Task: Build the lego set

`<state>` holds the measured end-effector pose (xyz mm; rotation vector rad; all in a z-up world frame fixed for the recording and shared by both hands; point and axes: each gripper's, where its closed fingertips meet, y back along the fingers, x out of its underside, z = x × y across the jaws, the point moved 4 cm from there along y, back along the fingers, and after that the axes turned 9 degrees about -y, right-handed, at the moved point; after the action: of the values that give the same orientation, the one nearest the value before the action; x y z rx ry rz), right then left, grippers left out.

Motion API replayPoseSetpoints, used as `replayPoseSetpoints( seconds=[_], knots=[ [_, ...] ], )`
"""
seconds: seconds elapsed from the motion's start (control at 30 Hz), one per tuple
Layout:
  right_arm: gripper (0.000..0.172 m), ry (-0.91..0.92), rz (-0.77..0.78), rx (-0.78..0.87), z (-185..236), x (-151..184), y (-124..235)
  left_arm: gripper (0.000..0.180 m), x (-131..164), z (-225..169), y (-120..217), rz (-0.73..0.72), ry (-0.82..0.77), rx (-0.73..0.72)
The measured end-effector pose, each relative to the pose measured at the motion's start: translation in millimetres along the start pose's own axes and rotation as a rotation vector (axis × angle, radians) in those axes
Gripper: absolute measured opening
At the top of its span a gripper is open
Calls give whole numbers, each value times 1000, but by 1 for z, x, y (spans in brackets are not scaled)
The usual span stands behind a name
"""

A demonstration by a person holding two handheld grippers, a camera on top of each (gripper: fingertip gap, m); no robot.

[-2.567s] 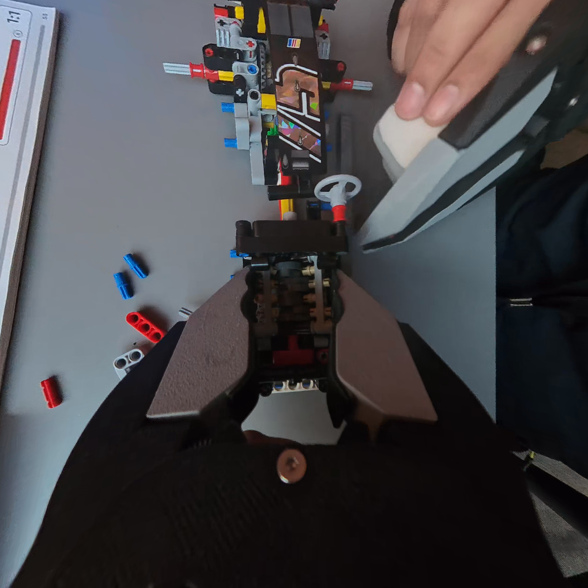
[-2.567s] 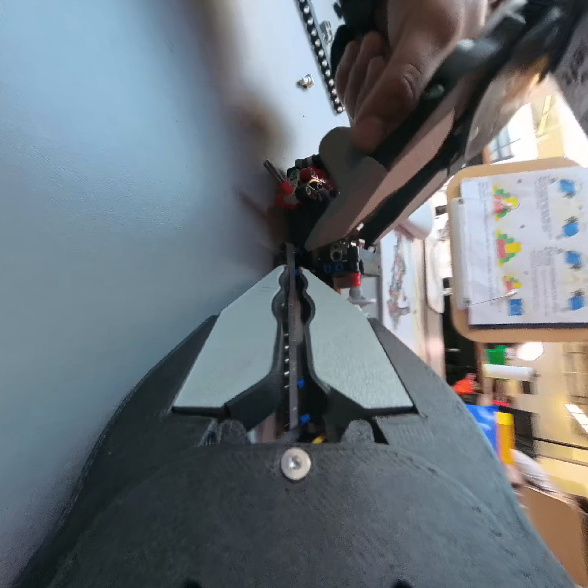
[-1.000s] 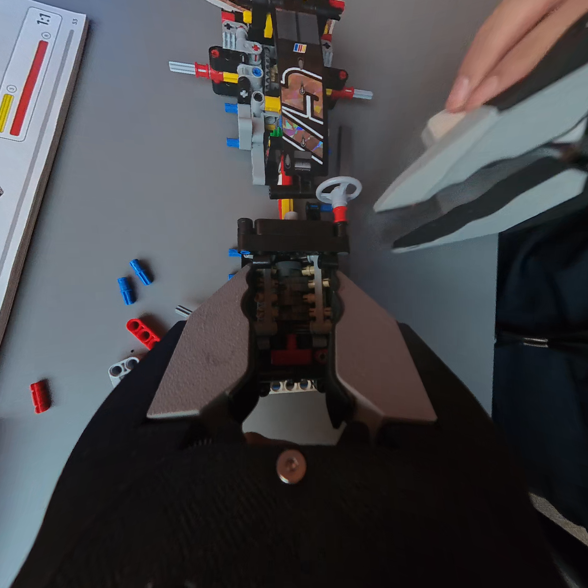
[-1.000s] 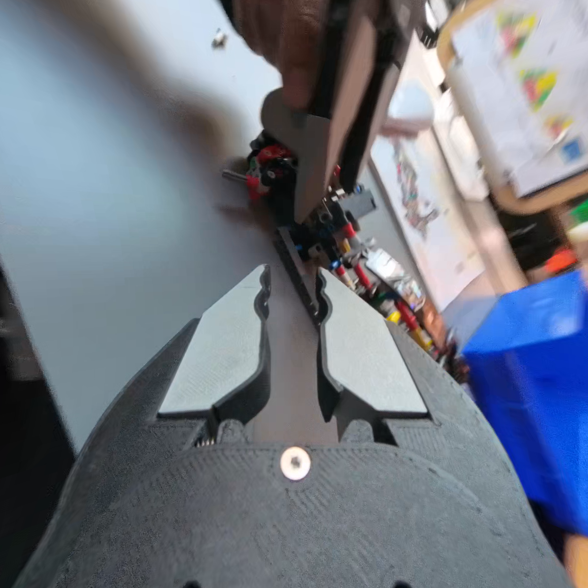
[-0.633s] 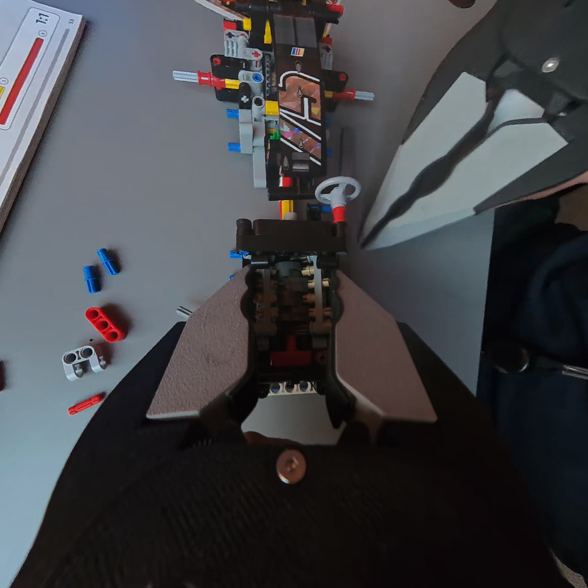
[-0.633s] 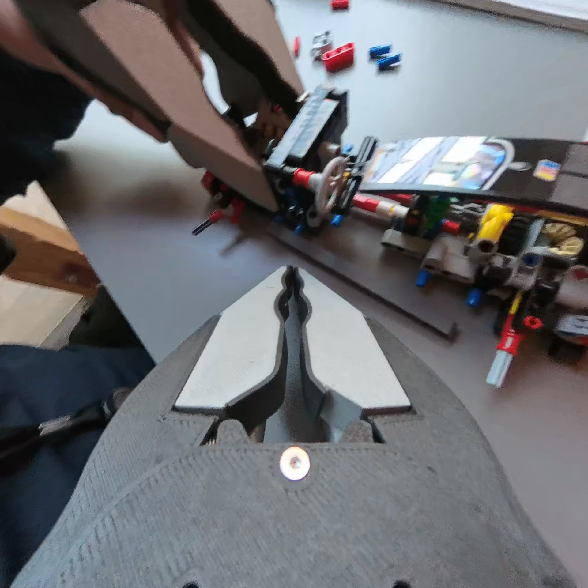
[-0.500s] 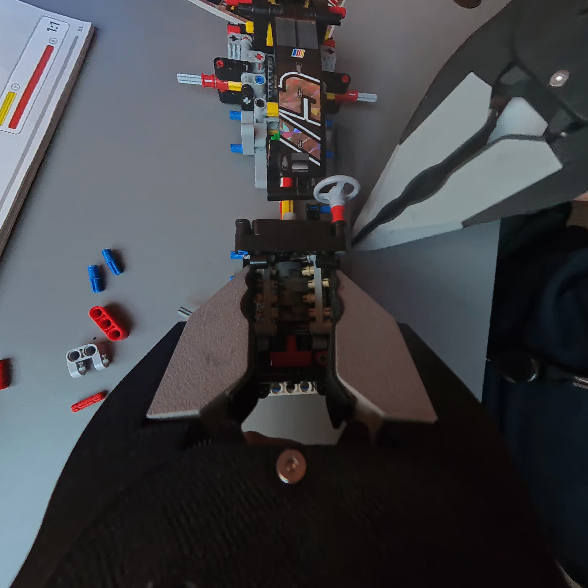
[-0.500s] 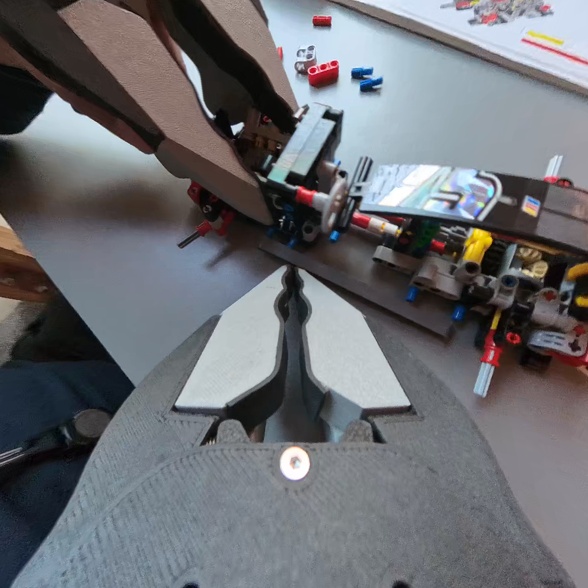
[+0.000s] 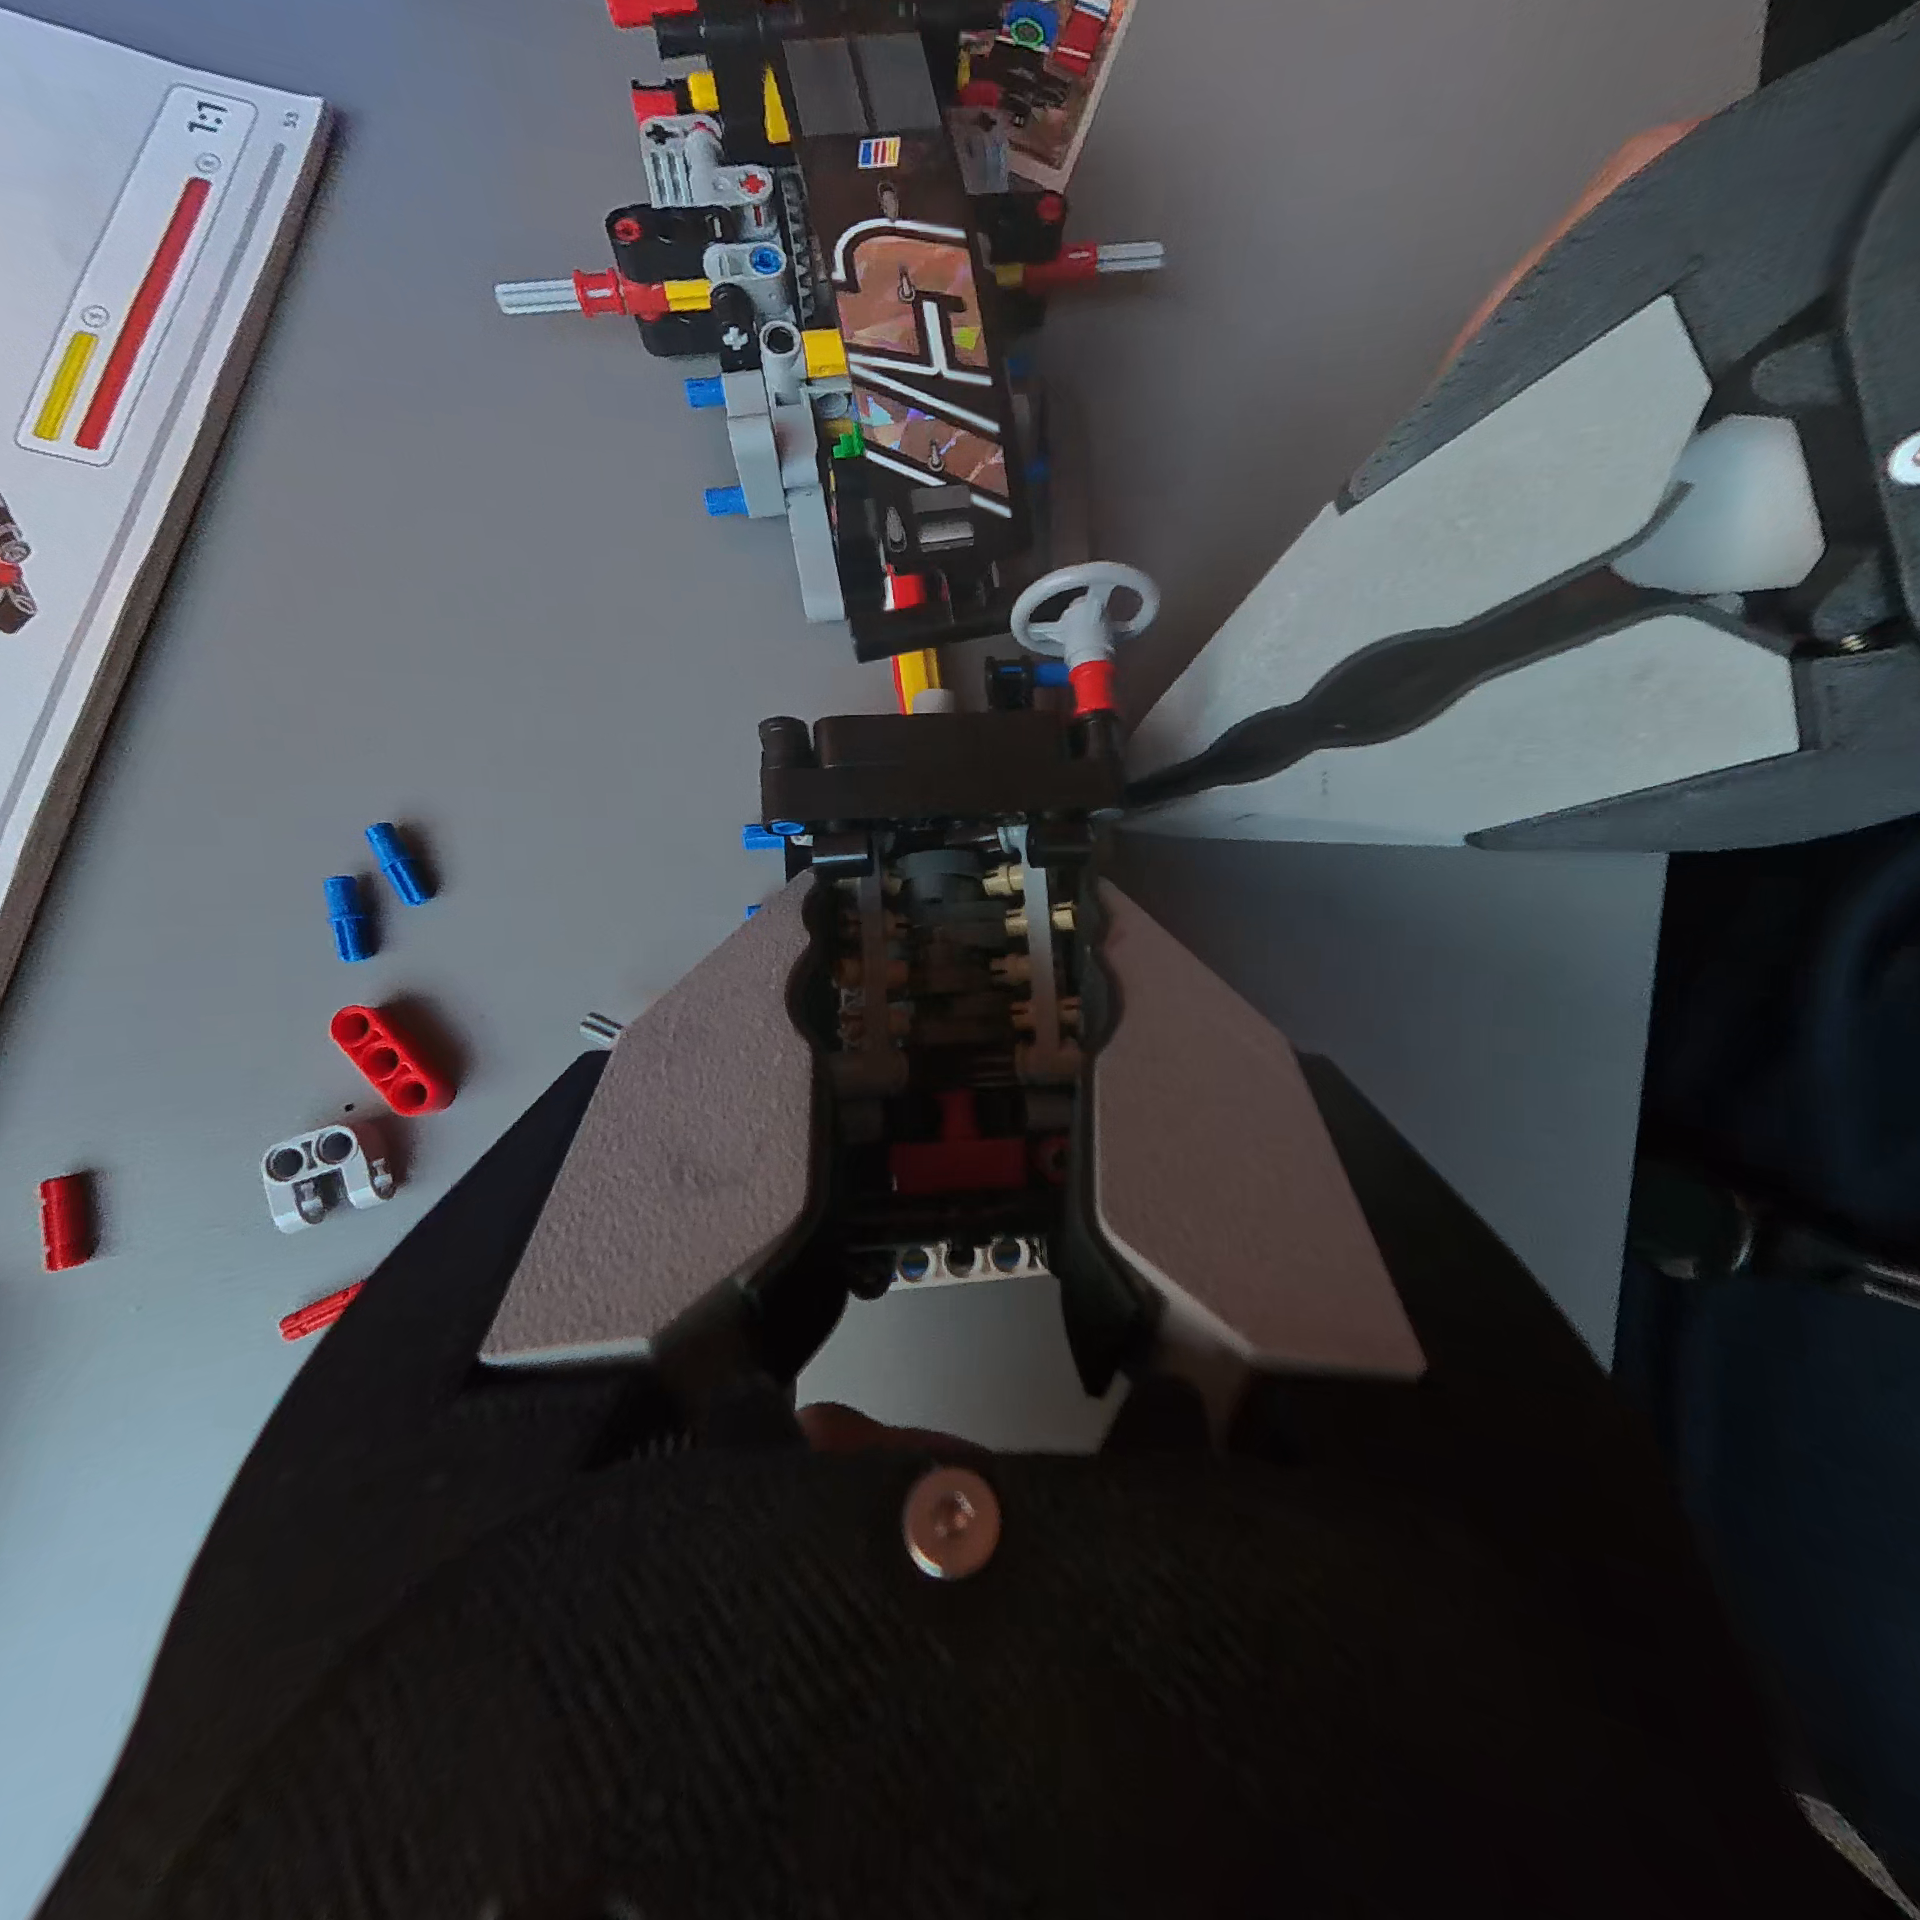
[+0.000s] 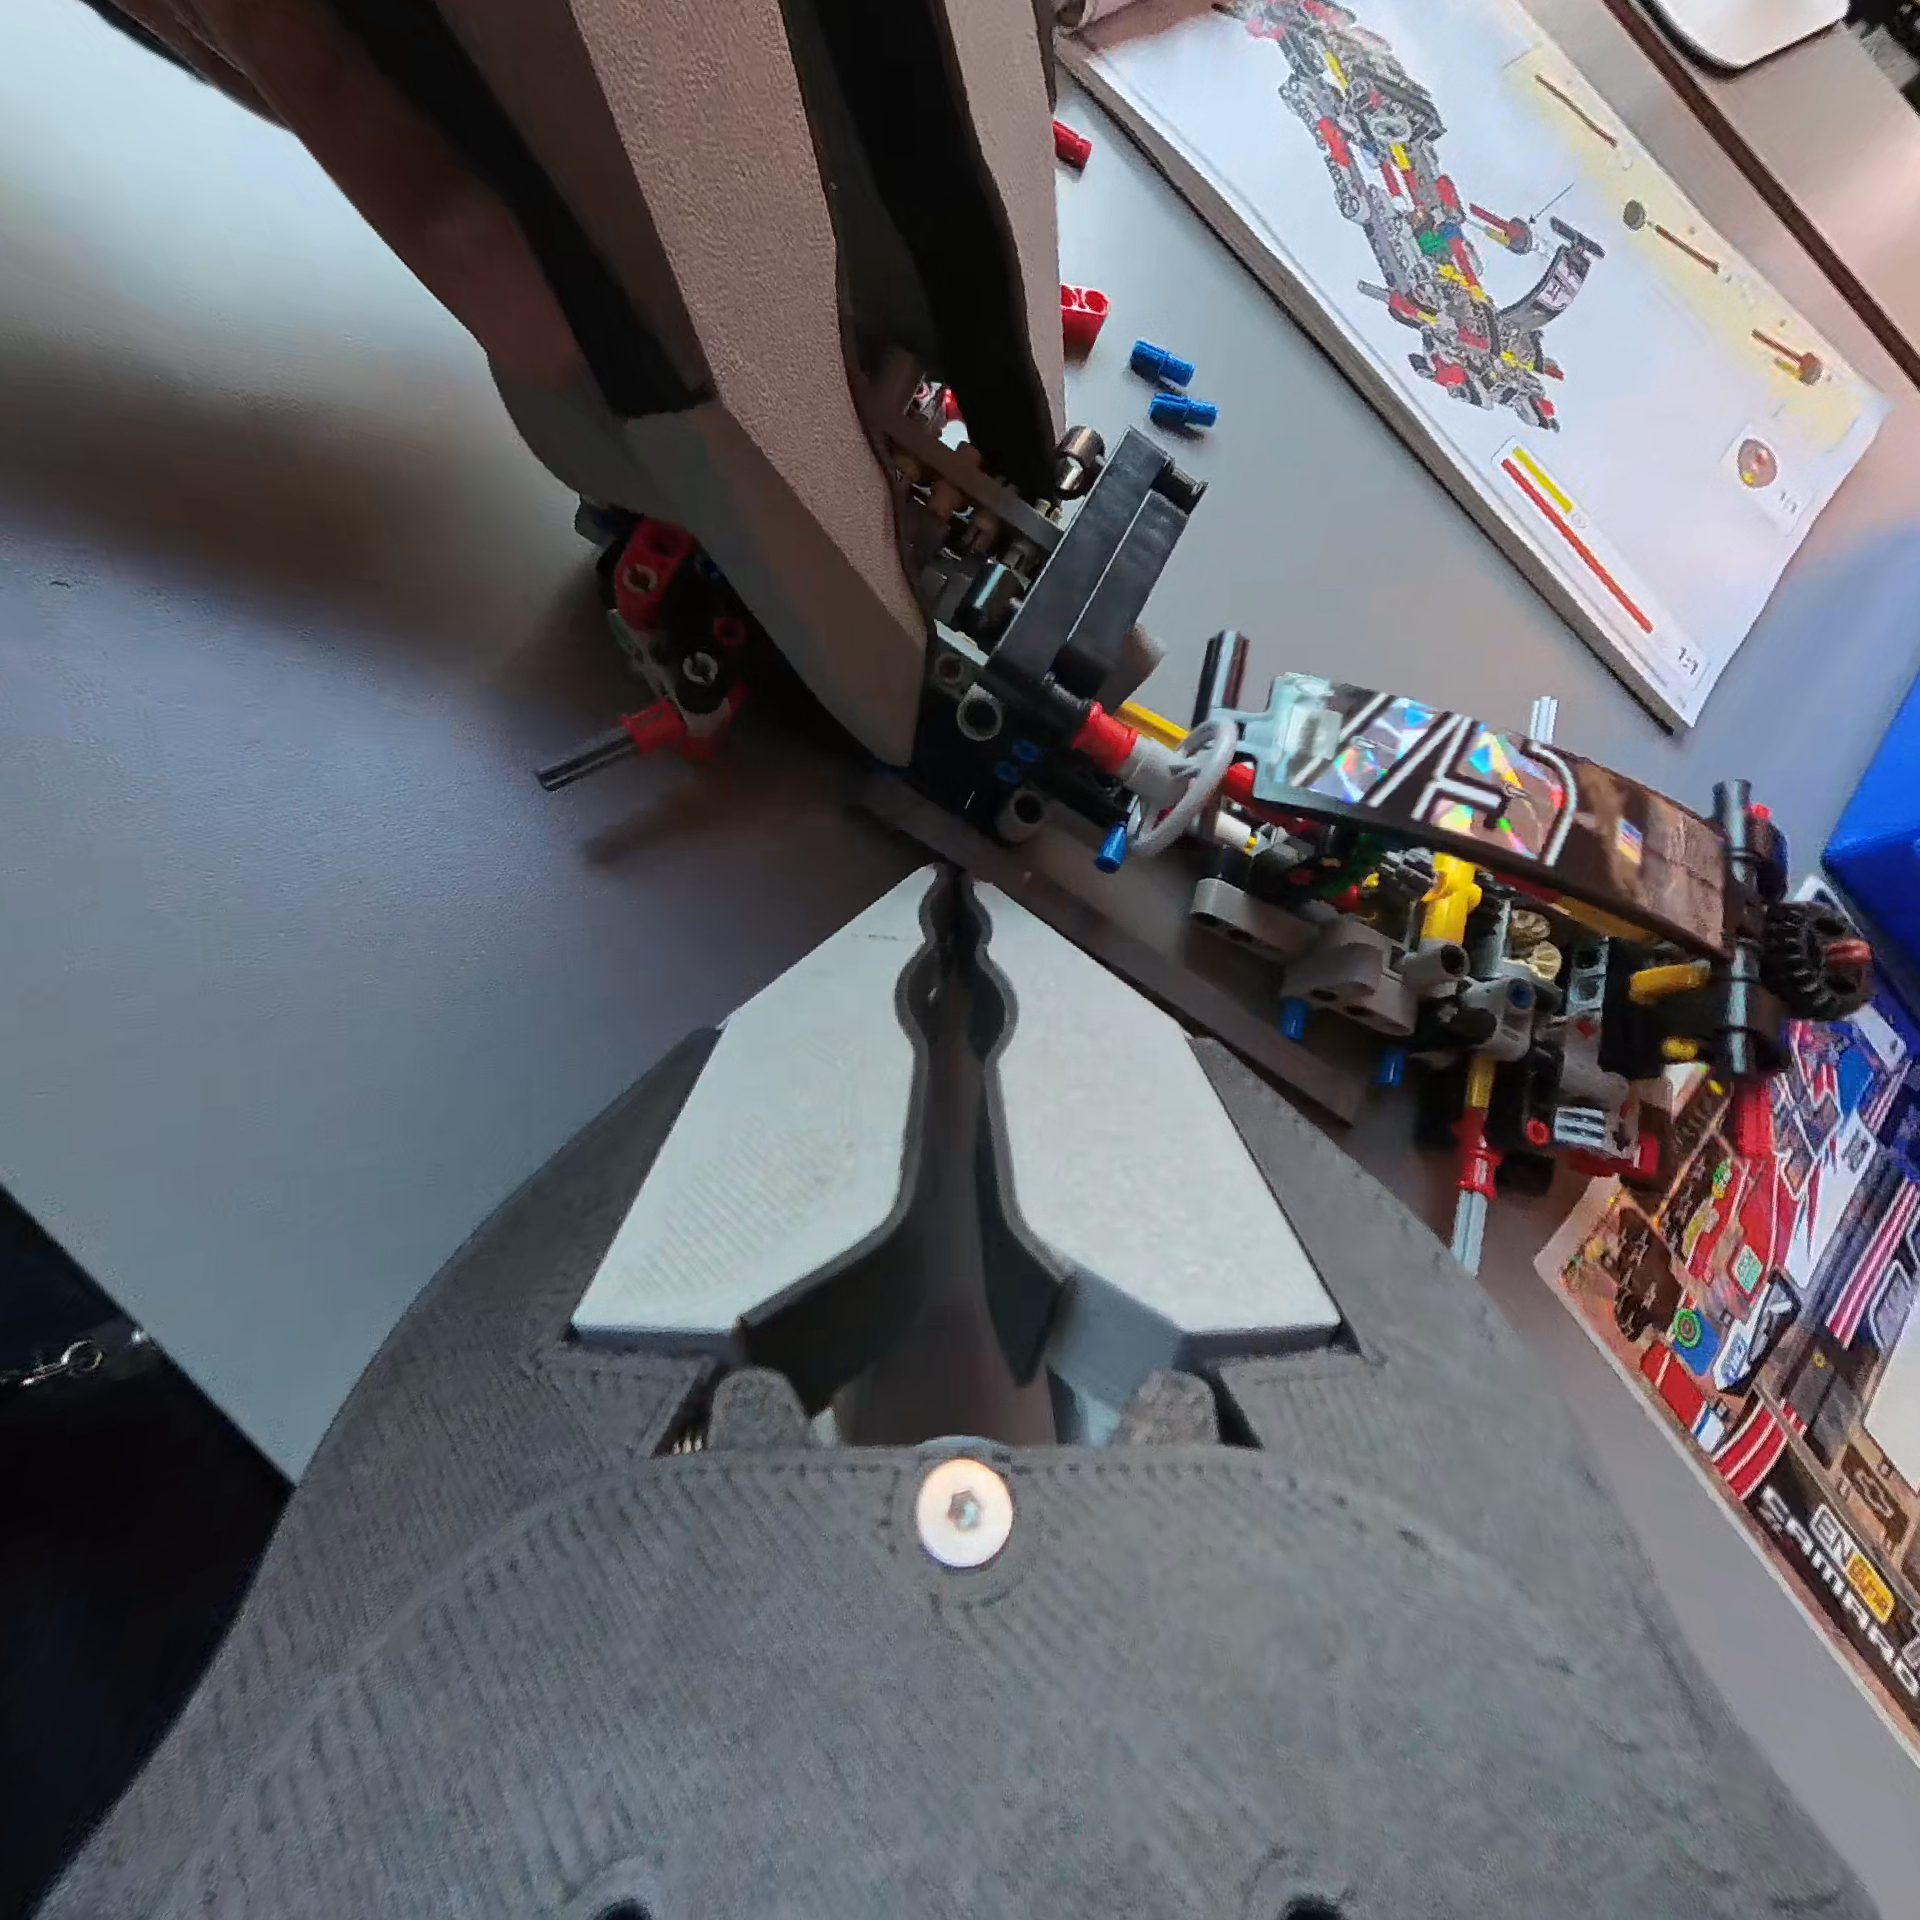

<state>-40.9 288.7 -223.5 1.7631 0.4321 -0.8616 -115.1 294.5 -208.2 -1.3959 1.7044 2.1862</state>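
Gripping brick car model (image 9: pixel 951 997), left tool (image 9: pixel 951 914); right tool (image 10: pixel 948 883) closed, empty; model's rear hidden

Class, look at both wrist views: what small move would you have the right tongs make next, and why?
Probably open the right tongs slightly. They are shut with nothing between them, tips at the end of the long black beam lying on the table beside the brick car model. The left tongs already clamp the model's rear, so it looks steadied.
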Motion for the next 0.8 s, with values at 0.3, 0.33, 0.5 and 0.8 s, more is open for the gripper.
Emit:
replayPoseSetpoints(
  seconds=[0.3, 0.33, 0.5, 0.8],
  knots=[
    [0, 3, -25, -42, -15, 11, 11, 45, 0, 0, 0, -29, -24, -36],
    [0, -32, -48, -48, -22, 14, 18, 45, 0, 0, 0, -27, -31, -41],
    [10, -219, -49, 7, -72, 45, 45, 45, 0, 3, 0, -29, -46, -25],
    [9, -174, -99, 13, -86, 52, 59, 60, -26, 13, 47, -105, 39, 50]
  ],
)
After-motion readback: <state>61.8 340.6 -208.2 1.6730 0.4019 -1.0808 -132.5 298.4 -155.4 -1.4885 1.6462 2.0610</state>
